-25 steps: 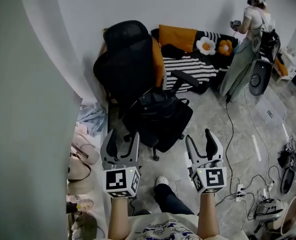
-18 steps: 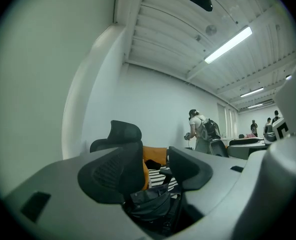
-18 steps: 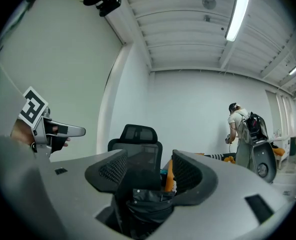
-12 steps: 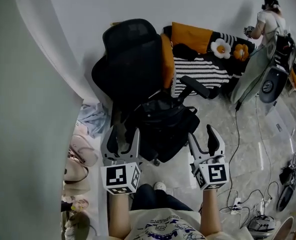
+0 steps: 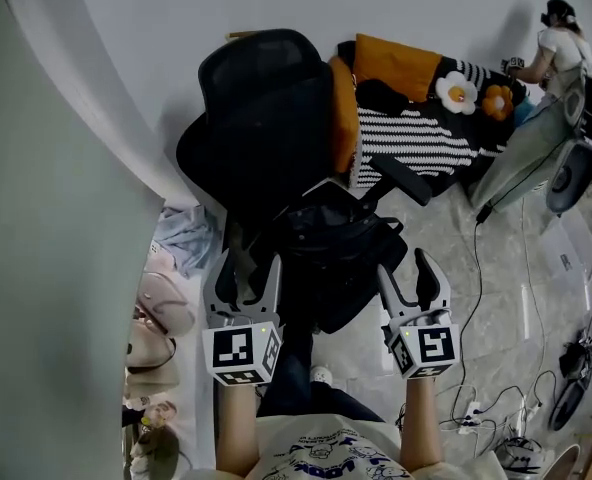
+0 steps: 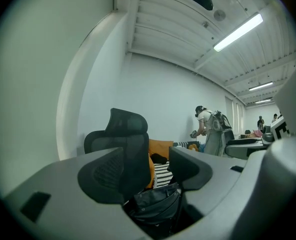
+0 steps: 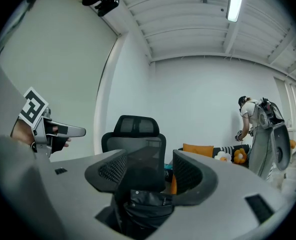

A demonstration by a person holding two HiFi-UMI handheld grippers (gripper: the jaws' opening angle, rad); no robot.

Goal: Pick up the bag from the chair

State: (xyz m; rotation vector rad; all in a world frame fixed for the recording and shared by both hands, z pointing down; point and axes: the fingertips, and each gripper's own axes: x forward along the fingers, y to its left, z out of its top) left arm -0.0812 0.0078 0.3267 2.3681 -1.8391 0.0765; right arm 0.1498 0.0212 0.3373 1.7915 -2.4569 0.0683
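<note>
A black bag (image 5: 338,240) lies on the seat of a black mesh office chair (image 5: 268,128). The same bag (image 6: 157,204) shows low between the jaws in the left gripper view, and the bag (image 7: 145,203) sits below the chair (image 7: 136,134) in the right gripper view. My left gripper (image 5: 245,272) is open at the seat's near left edge. My right gripper (image 5: 408,271) is open at the seat's near right. Neither touches the bag.
A low couch with striped, orange and flower cushions (image 5: 431,108) lies behind the chair. A person (image 5: 561,43) stands at the far right beside equipment. Shoes and cloth (image 5: 166,298) pile along the left wall. Cables (image 5: 536,388) run over the floor at right.
The chair and bag have drawn closer and larger in the head view as I stepped forward. Both grippers now reach the seat's near edge, still open.
</note>
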